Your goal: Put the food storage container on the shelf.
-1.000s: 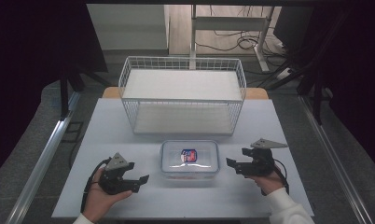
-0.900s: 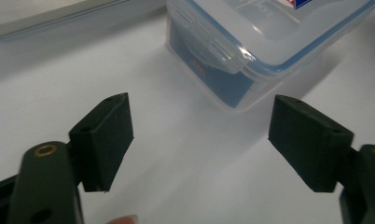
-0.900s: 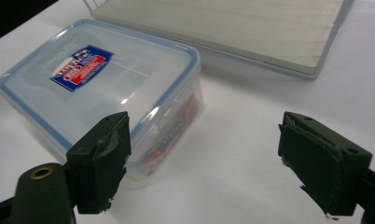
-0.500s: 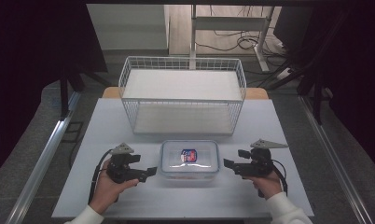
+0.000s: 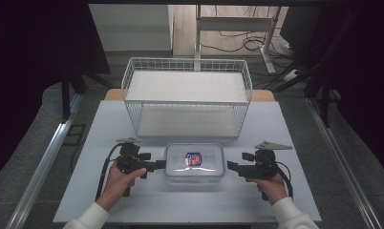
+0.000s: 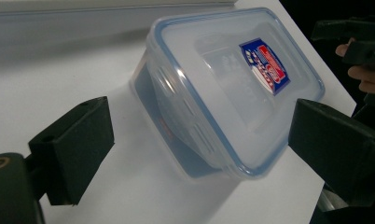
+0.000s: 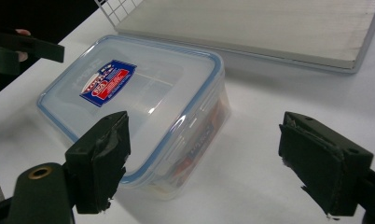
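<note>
Jaws of our left gripper (image 5: 159, 165) have just been opening and now stand wide, nothing gripped, its tip at the left end of the clear rectangular plastic box with a blue-edged lid (image 5: 194, 161), closer than a second ago. Our right gripper (image 5: 230, 166) waits released, just off the right end. The box sits on the white table (image 5: 295, 143), before the white wire basket (image 5: 186, 95); we judge a two-sided grasp comes next.

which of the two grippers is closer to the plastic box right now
The left gripper: its tips reach the lidded box's left end, while the right gripper sits a clear gap off.
</note>
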A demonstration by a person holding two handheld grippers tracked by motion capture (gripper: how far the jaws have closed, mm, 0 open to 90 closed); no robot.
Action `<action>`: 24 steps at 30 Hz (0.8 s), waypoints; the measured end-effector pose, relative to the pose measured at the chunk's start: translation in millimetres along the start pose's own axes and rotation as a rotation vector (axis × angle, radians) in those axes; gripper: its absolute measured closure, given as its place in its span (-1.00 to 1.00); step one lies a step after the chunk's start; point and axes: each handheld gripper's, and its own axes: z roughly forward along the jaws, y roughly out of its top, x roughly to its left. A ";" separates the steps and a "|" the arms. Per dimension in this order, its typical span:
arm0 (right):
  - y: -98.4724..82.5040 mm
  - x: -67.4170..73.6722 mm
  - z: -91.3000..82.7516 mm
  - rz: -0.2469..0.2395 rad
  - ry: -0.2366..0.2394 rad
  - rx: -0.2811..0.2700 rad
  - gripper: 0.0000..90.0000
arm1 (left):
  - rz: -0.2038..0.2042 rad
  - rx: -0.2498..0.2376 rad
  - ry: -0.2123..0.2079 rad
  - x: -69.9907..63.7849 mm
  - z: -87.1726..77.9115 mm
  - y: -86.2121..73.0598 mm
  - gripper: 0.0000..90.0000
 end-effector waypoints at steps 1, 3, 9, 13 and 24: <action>0.4 0.3 1.5 0.003 0.002 0.003 -0.63 | -0.046 -0.005 -0.042 5.6 4.9 2.8 -0.85; 1.1 0.1 2.8 0.001 0.004 0.006 -0.63 | -0.059 -0.002 -0.051 8.7 9.0 5.0 -0.84; 2.1 -0.1 5.8 0.002 0.011 0.014 -0.63 | -0.077 0.037 -0.079 13.6 26.2 7.2 -0.78; 2.1 -0.8 9.1 0.005 0.014 0.024 -0.64 | -0.079 0.064 -0.090 14.2 34.3 5.9 -0.73; 8.1 -2.8 34.5 0.085 0.091 0.071 -0.69 | -0.113 0.087 -0.126 13.7 44.2 3.8 -0.60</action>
